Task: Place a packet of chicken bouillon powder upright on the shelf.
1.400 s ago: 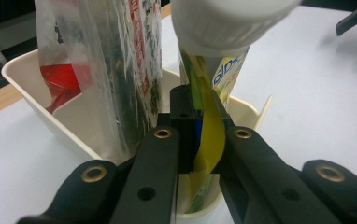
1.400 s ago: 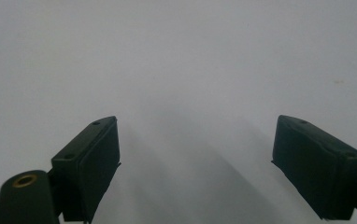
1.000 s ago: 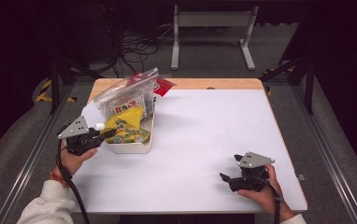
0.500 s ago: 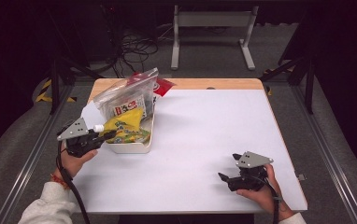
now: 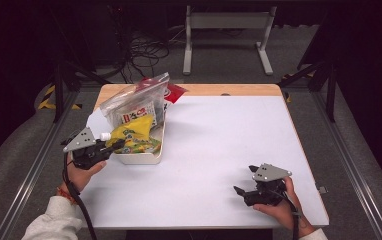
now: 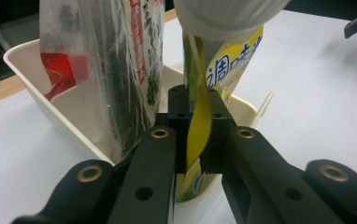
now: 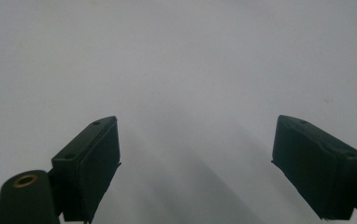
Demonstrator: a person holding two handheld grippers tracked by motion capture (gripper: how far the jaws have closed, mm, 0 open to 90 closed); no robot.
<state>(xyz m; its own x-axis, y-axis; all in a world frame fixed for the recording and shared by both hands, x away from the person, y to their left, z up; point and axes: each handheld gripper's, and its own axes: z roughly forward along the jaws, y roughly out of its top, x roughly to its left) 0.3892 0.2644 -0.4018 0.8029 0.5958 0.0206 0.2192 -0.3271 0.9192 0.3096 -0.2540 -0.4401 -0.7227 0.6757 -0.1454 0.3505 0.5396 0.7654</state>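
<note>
While both hands rest on the white bench (image 5: 219,145), the cream tub (image 5: 144,159) sits just ahead of the left hand-held gripper (image 5: 115,146), with a clear bag (image 5: 131,102) standing in it. Left hand-held gripper is clamped on the yellow pouch's (image 6: 197,123) flat edge, below its white cap (image 6: 225,16). Right hand-held gripper (image 5: 246,181): jaws wide apart, nothing between.
</note>
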